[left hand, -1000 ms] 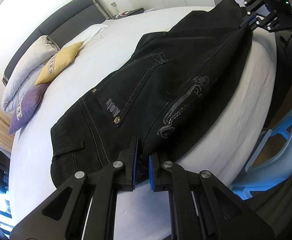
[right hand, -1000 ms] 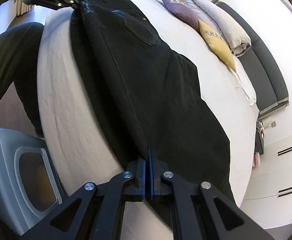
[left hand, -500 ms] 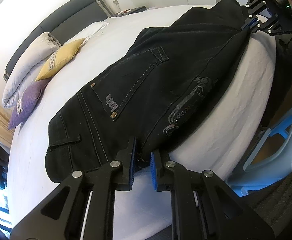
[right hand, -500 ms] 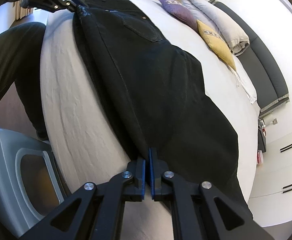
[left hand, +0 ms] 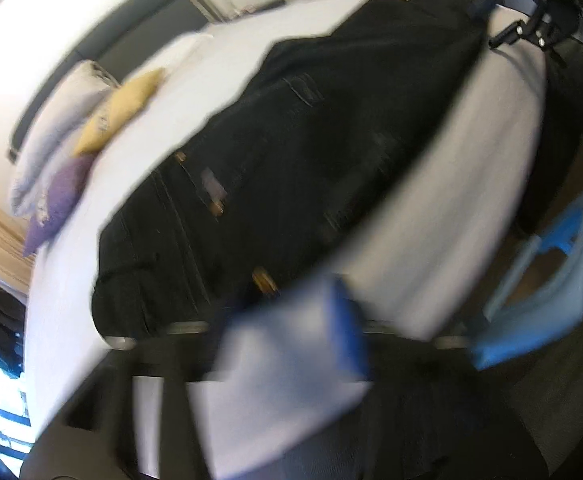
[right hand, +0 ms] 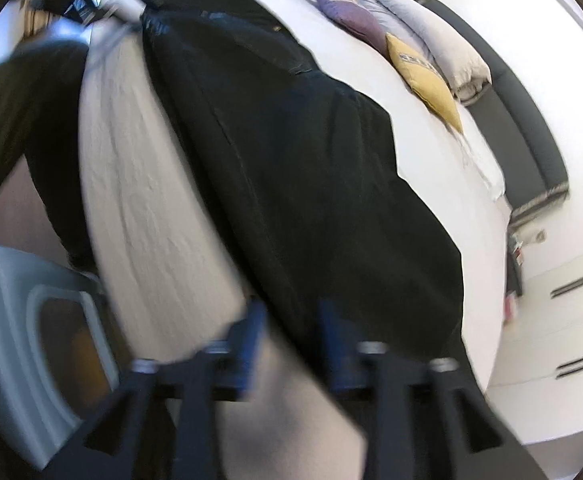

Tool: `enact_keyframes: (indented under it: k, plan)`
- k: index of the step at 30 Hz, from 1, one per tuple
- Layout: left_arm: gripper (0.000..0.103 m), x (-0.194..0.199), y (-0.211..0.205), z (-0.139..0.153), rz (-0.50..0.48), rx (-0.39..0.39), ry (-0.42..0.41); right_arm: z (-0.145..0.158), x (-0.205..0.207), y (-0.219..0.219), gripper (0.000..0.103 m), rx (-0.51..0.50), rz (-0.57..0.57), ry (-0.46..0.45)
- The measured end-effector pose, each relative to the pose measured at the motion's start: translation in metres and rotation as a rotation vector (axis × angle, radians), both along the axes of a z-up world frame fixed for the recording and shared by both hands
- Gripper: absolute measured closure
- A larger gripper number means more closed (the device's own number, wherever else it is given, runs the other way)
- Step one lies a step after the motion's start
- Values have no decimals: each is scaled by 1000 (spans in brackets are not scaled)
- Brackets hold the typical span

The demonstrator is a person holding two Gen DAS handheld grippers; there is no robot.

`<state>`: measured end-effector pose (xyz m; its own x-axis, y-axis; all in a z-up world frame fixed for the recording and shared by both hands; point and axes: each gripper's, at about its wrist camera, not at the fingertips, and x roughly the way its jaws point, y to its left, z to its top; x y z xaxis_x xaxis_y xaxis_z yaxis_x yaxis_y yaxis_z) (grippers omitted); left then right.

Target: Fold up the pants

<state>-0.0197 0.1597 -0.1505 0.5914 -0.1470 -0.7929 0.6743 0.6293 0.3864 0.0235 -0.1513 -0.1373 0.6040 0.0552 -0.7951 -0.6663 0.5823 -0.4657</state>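
Observation:
The black jeans (left hand: 291, 152) lie folded lengthwise on the white bed (left hand: 471, 208), near its front edge; they also show in the right wrist view (right hand: 311, 168). Both views are motion-blurred. My left gripper (left hand: 287, 320) is open at the waist end, its blue pads spread and nothing between them. My right gripper (right hand: 291, 336) is open at the leg end, with the jeans' edge lying between its blue pads (right hand: 251, 336) but not pinched. The right gripper also shows far off in the left wrist view (left hand: 531, 20).
Grey, yellow and purple pillows (left hand: 91, 132) lie by the dark headboard (right hand: 531, 128). A blue plastic stool (left hand: 551, 264) stands beside the bed, seen grey in the right wrist view (right hand: 31, 340). The person's dark-clothed legs (right hand: 23, 128) are beside the bed edge.
Both grippers have opened and let go of the jeans, which now rest on the bed. Both cameras are moving fast, blurring the views.

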Motion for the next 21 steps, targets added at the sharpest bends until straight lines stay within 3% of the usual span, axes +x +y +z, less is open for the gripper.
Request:
enact_keyframes:
  k: [4, 5, 8, 11, 14, 16, 17, 18, 21]
  plan:
    - [12, -10, 15, 11, 32, -22, 75, 38, 0, -15, 44, 191, -73, 16]
    - [12, -9, 17, 19, 54, -54, 73, 52, 7, -16, 44, 285, -102, 19]
    - [12, 8, 16, 54, 136, -230, 23, 76, 28, -13, 44, 562, -141, 59]
    - [12, 34, -3, 81, 185, -407, -22, 75, 55, -10, 44, 787, -181, 127]
    - [12, 63, -42, 83, 188, -500, -15, 33, 83, -16, 43, 827, -329, 244]
    - [14, 77, -68, 67, 169, -482, 24, -5, 90, -29, 45, 723, -489, 329]
    - [14, 84, -84, 55, 159, -459, 46, -15, 83, -41, 47, 731, -512, 333]
    - [14, 89, -94, 45, 154, -437, 73, -11, 67, -56, 47, 779, -497, 296]
    - [17, 102, -116, 13, 178, -376, 158, 3, 31, -98, 47, 793, -550, 261]
